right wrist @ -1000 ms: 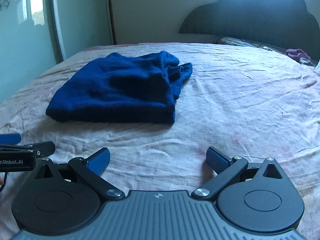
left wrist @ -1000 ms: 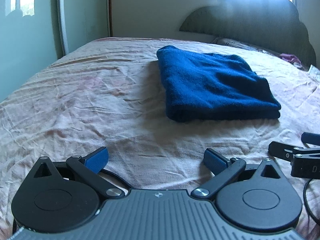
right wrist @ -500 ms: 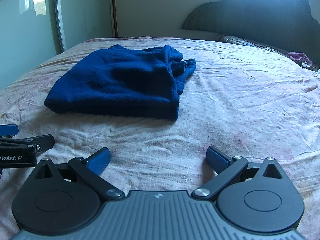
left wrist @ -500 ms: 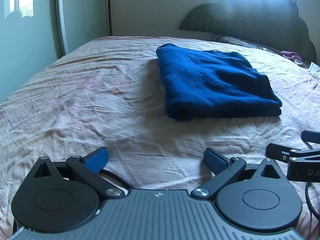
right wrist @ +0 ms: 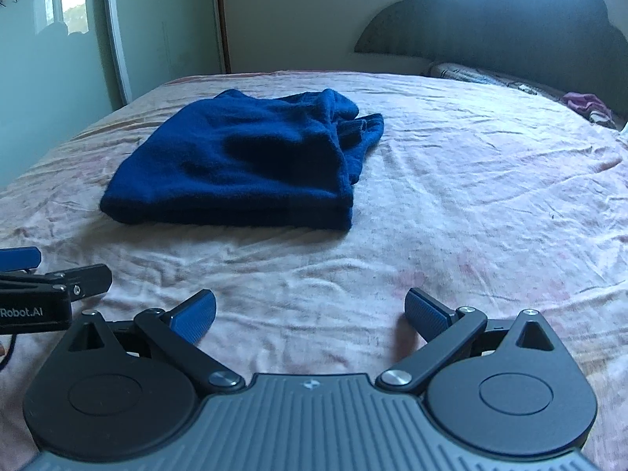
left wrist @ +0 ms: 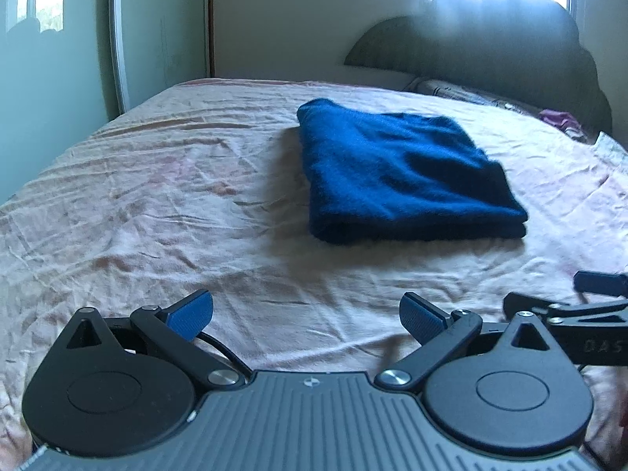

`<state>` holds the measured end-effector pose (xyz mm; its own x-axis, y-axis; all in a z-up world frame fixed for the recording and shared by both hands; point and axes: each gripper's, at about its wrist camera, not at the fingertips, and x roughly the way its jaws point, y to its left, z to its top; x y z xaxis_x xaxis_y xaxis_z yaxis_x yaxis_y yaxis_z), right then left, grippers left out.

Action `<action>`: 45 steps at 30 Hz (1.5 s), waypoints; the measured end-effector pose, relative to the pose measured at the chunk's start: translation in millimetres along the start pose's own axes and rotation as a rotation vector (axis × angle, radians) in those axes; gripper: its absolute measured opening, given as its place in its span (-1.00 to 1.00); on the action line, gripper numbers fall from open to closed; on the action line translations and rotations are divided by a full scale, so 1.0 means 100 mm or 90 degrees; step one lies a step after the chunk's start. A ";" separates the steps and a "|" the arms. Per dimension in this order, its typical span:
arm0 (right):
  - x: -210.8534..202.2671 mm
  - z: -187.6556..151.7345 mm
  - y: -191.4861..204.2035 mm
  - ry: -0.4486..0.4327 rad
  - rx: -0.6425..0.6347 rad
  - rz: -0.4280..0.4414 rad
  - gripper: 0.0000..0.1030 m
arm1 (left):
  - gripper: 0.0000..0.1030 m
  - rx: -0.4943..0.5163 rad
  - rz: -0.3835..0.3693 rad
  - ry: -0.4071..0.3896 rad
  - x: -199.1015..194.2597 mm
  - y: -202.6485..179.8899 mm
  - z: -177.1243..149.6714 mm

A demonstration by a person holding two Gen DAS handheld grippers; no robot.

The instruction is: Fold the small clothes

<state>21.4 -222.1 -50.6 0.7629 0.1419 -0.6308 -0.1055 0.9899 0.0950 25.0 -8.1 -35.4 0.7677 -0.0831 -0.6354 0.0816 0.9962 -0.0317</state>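
Note:
A dark blue fleece garment lies folded into a thick rectangle on the pink bedsheet. In the right wrist view the garment lies ahead and to the left, with loose ends bunched at its far right corner. My left gripper is open and empty, low over the sheet, well short of the garment's near edge. My right gripper is open and empty, also short of it. Each gripper shows at the edge of the other's view, the right and the left.
A dark padded headboard stands at the far end of the bed. A patterned pillow and a small purple cloth lie by it. A mirrored wardrobe door lines the left side. The sheet is wrinkled all over.
Both grippers have drawn back and tilted up a little from the garment, which now sits farther away in both views. The garment has not moved. Both grippers stayed open.

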 end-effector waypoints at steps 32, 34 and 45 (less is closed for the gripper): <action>-0.33 0.05 0.04 -0.012 -0.008 0.017 1.00 | 0.98 0.005 0.011 0.022 -0.22 -0.04 0.00; -0.34 0.05 0.04 -0.012 -0.008 0.018 1.00 | 0.98 0.007 0.011 0.024 -0.22 -0.05 0.00; -0.33 0.05 0.02 -0.011 -0.005 0.020 1.00 | 0.98 0.005 0.014 0.028 -0.20 -0.04 -0.01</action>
<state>-1.4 -224.8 -25.6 0.7698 0.1736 -0.6142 -0.1354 0.9848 0.1086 9.0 -10.1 -23.1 0.7409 -0.0601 -0.6690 0.0704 0.9975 -0.0116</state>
